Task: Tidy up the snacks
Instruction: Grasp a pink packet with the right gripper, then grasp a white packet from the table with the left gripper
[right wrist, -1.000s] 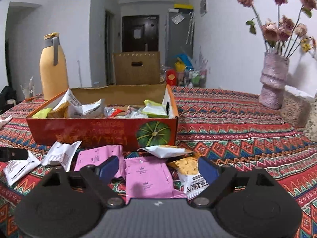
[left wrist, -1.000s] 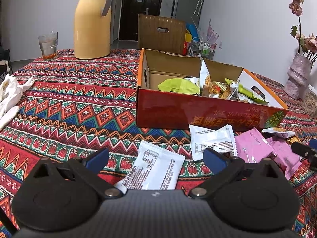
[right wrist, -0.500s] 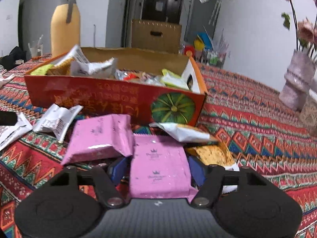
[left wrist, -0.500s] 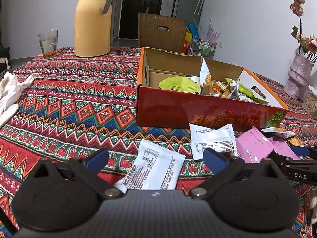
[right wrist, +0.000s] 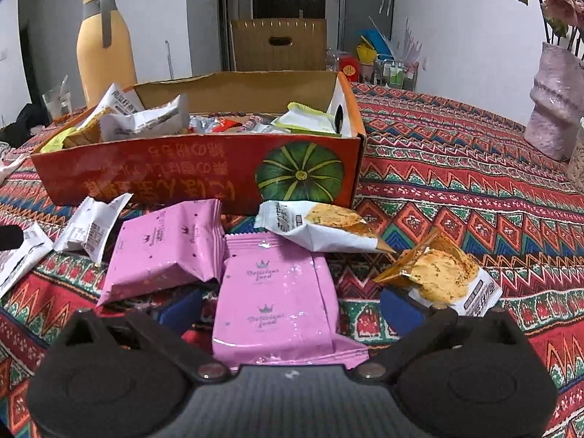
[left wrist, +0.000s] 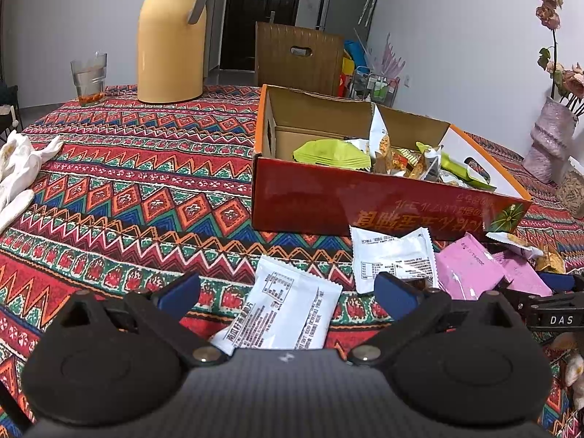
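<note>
Right gripper [right wrist: 290, 308] has dropped over the pink packet [right wrist: 277, 299], jaws wide and empty, packet's long axis toward twelve o'clock; left gripper [left wrist: 288, 292] idle, open.

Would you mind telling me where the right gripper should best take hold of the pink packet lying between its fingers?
Grip the pink packet across its two long side edges, coming in low along the tablecloth from the near end. It lies flat, lengthwise between the open right gripper, so the fingers already flank its sides; the crimped seals at each end are probably flimsier.

yellow thermos [left wrist: 171, 42], glass [left wrist: 88, 77], vase [left wrist: 551, 140], patterned tablecloth [left wrist: 127, 168].
</note>
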### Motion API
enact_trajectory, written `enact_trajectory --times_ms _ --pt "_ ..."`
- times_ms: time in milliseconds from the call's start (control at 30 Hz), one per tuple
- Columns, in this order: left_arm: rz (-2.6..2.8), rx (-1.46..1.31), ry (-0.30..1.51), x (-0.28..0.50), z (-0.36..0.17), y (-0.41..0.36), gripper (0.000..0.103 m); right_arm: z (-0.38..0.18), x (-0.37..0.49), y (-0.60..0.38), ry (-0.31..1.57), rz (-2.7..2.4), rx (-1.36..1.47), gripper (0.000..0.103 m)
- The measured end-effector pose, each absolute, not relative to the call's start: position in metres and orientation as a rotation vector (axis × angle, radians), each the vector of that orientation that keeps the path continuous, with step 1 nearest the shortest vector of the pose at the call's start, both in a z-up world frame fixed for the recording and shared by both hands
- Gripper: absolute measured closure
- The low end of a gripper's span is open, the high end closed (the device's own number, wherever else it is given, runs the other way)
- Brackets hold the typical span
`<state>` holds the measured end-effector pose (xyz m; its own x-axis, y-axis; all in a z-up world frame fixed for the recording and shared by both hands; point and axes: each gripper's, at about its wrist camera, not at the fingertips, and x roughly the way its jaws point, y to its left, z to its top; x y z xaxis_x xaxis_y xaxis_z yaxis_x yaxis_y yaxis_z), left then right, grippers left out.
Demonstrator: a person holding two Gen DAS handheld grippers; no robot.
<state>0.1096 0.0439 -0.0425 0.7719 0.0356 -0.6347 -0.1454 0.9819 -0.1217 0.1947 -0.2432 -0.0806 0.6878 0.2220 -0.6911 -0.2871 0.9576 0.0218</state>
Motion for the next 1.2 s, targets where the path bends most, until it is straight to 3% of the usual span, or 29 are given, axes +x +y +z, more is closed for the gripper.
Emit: enact_trajectory --times_ms 133,200,267,767,1200 --pt "0.1 -0.169 0.685 0.11 -0.043 0.044 0.0 -0.08 0.189 -0.243 0.742 0.282 -0.08 0.006" --pt "0.1 -0.17 0.686 0.11 -0.043 0.045 0.0 -0.077 0.182 -0.242 0.725 0.296 -0.081 0.03" --pt "0.1 -0.17 0.685 0.11 -0.043 0.045 0.0 -0.073 0.176 -0.24 0.711 0.302 -0.087 0.042" --pt "0.093 -0.046 0.723 0.109 -0.032 0.036 0.0 -0.051 0.117 -0.254 0.467 0.187 0.04 0.042" --pt "0.064 -0.014 0.847 0.131 -0.062 0.046 0.0 -0.057 0.115 -0.263 0.441 0.194 0.103 0.042"
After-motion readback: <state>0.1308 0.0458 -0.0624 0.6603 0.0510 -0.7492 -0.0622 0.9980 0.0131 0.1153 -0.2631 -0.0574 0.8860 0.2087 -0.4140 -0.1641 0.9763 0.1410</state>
